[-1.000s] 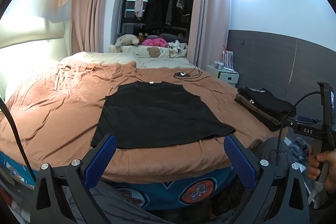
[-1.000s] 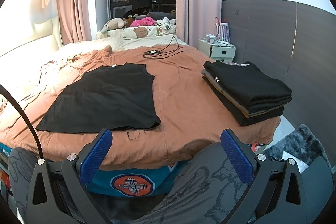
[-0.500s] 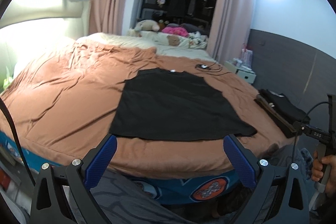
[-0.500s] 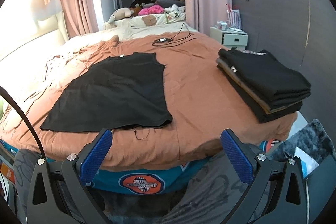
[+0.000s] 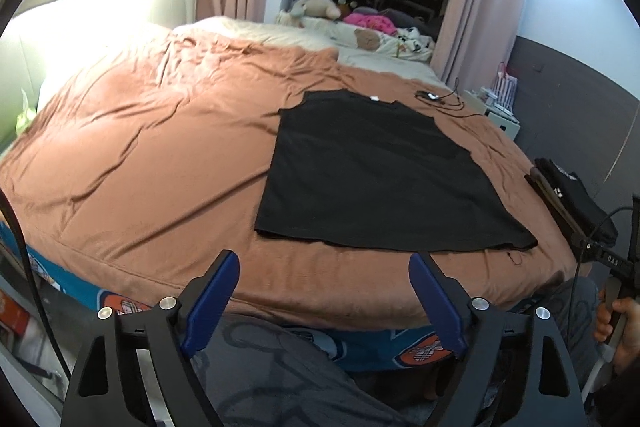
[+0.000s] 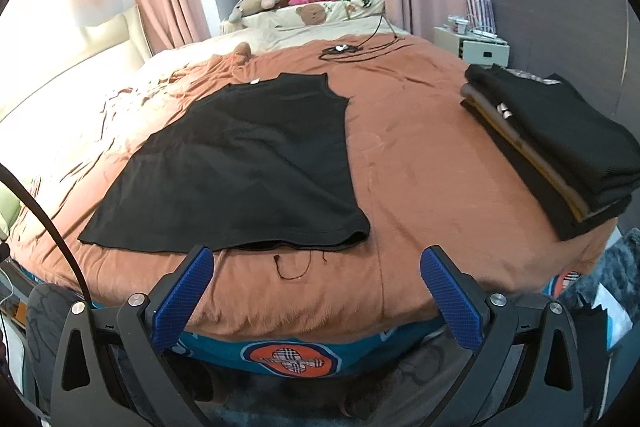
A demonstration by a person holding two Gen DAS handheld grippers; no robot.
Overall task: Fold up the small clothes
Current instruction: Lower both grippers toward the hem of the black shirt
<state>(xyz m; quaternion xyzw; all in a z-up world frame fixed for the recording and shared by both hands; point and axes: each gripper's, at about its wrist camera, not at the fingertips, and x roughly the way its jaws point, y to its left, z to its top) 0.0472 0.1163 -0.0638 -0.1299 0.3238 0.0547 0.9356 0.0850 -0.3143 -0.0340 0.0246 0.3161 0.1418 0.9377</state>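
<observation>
A black sleeveless top lies flat on the brown bed cover, hem toward me; it also shows in the right wrist view. My left gripper is open and empty, just short of the hem, above the bed's front edge. My right gripper is open and empty, near the hem's right corner. A loose dark thread lies on the cover just below the hem. The right gripper's body shows at the right edge of the left wrist view.
A stack of folded dark clothes sits at the bed's right edge. A cable and small device lie beyond the top. Plush toys and pillows are at the far end. A white nightstand stands to the right.
Both grippers have moved closer to the bed and the top's hem. The left view has swung so the top sits more to the right. Both stay open.
</observation>
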